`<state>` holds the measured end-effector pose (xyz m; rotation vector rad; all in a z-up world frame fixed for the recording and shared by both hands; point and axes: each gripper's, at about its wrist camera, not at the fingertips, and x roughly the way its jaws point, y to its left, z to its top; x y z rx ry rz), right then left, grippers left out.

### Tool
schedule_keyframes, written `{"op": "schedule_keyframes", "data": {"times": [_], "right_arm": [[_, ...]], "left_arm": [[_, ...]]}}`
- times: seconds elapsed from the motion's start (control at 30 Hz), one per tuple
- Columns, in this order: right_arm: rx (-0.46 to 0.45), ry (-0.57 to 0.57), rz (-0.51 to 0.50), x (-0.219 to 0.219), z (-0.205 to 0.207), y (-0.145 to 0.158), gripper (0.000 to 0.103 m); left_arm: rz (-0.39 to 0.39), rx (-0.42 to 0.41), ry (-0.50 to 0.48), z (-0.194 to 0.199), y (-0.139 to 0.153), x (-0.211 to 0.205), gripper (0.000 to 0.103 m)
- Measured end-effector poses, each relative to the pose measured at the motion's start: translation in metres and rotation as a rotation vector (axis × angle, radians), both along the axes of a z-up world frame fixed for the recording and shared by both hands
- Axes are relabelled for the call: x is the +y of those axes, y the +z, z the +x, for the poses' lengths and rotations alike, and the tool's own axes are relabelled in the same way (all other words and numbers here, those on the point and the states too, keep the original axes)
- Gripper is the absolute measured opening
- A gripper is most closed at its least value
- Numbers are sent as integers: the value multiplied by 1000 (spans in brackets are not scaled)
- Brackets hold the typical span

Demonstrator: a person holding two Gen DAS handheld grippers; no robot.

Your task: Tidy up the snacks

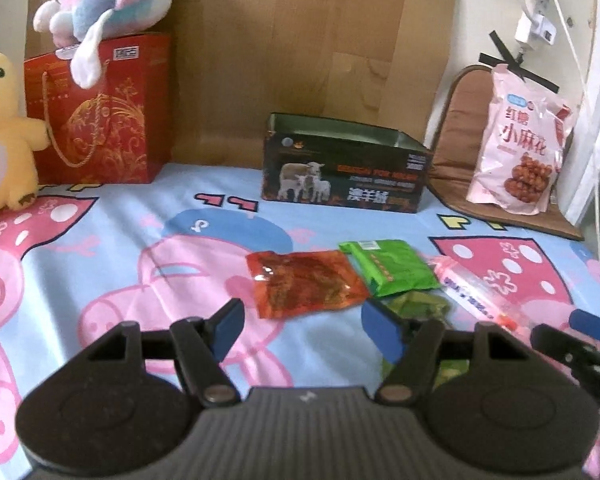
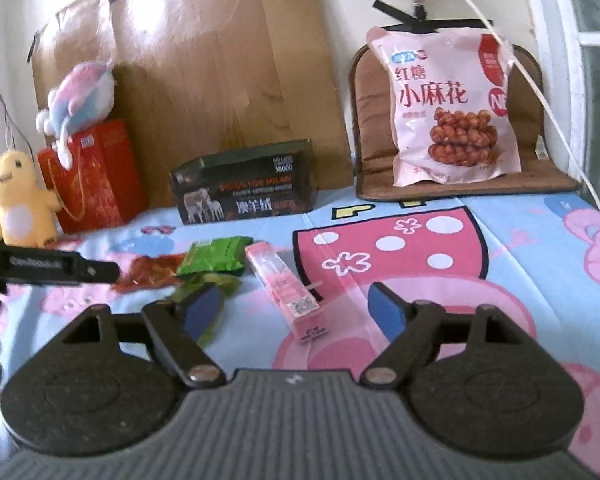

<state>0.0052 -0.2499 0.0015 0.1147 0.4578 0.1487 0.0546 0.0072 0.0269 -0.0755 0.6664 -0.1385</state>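
Snacks [image 1: 306,282] untouched; both claws agape.

Your left tool [image 1: 302,330] covers most of the crumpled green wrapper [image 1: 420,306], so you cannot tell what it is. The yellow plush toy [image 1: 2,136] is cut off by the left edge of the left wrist view. The inside of the dark open box [image 1: 340,130] stays hidden behind its front wall. The small print on the pink carton [image 2: 288,288] is too blurred to read.
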Motion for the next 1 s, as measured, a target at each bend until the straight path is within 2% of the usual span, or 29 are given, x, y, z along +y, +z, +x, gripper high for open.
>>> {"op": "schedule_keyframes", "data": {"times": [0.17,0.27,0.3,0.4,0.43,0.57,0.63,0.7,0.77,0.83,0.9,0.97,1.0], "right_arm": [[86,39,-51,-3,29,-7,81],[115,68,-54,-6,42,-10,73],[125,74,-54,-7,45,-12,67],[144,104,-37,-8,49,-16,33],[141,108,-32,-8,46,-15,29],[128,85,172,-33,26,-7,25],[125,118,279,-44,13,-4,25],[117,226,384,-48,1,0,25],[123,367,447,-40,-10,1,25],[125,487,425,-20,-19,2,25],[132,570,330,7,-23,0,25],[103,554,223,26,-23,-1,28],[85,496,163,33,-21,-2,32]], "left_arm": [[-32,28,-35,2,-3,7,63],[-15,24,-51,0,-4,3,63],[-18,25,-57,1,-4,2,63],[-39,22,-76,0,-1,2,63],[-46,19,-82,0,0,3,63],[-88,6,-101,-2,6,11,63],[-124,13,-110,-1,8,17,63],[-169,16,-116,-2,9,25,63],[-207,11,-111,-4,11,35,63],[-211,9,-101,-5,12,42,63],[-196,18,-82,-7,9,47,63],[-193,35,-66,-8,6,52,63],[-196,42,-62,-9,5,54,63]]}}
